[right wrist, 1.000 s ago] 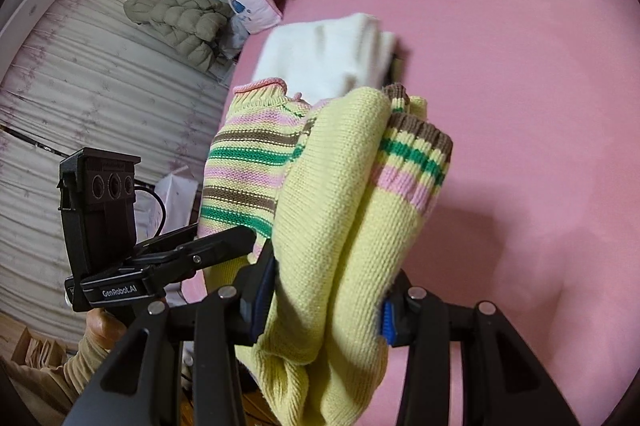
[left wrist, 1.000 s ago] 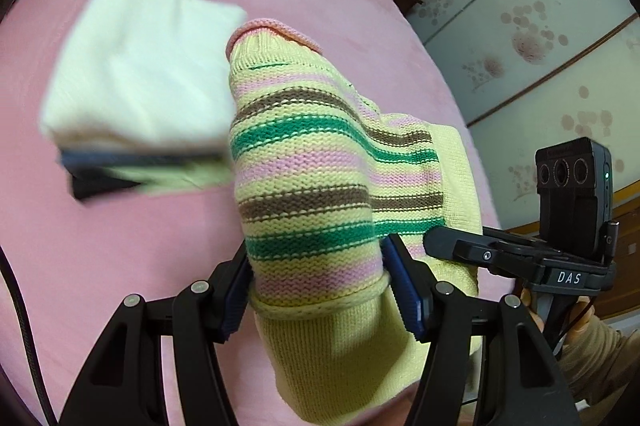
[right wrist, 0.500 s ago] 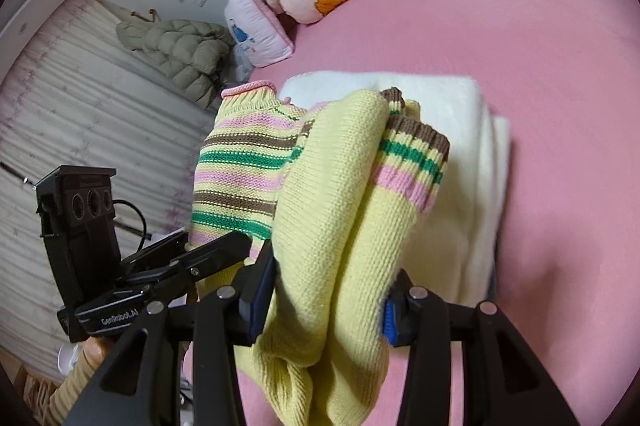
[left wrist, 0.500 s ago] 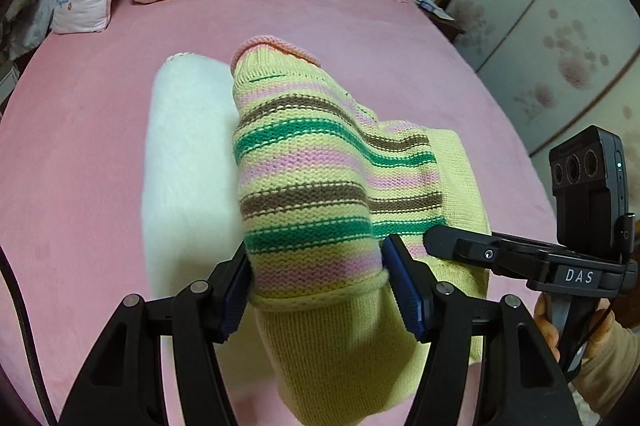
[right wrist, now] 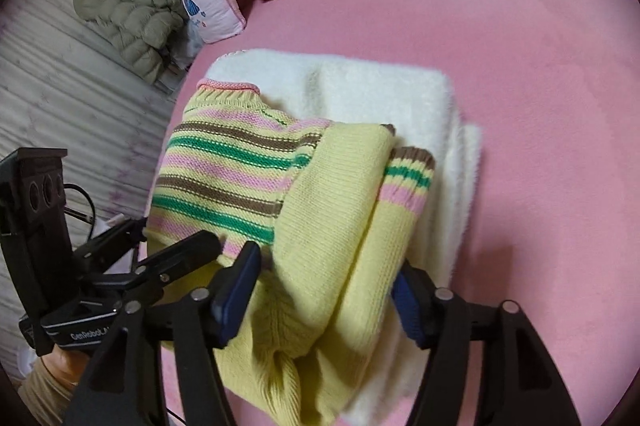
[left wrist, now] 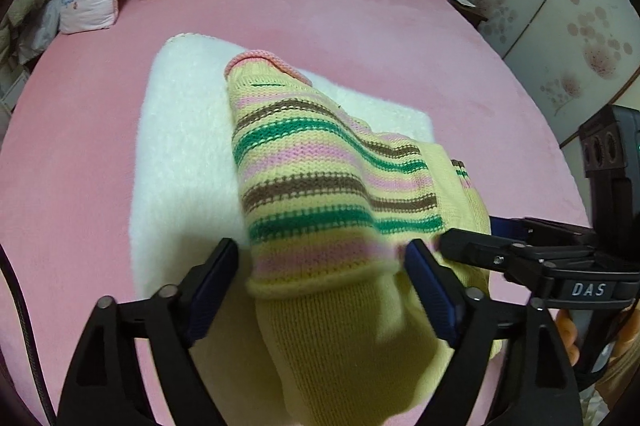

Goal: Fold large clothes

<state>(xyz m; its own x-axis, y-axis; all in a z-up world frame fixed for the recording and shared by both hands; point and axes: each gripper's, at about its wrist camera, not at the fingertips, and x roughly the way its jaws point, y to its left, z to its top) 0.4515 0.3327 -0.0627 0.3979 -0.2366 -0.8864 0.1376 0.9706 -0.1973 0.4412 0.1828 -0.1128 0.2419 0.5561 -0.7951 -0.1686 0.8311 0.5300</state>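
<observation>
The folded yellow knit sweater with pink, green and brown stripes (left wrist: 320, 186) lies on the fluffy white folded blanket (left wrist: 188, 146) on the pink bed (left wrist: 80, 154), running straight ahead between the wide left claw (left wrist: 320, 266) and wide right claw (right wrist: 326, 278), side by side.

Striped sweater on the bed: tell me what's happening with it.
A person works two handheld grippers over the pink bed. The folded striped sweater sits on a folded white fleece garment. The left gripper and right gripper each straddle its near end, with their pads spread wider than the knit, apparently releasing it.
</observation>
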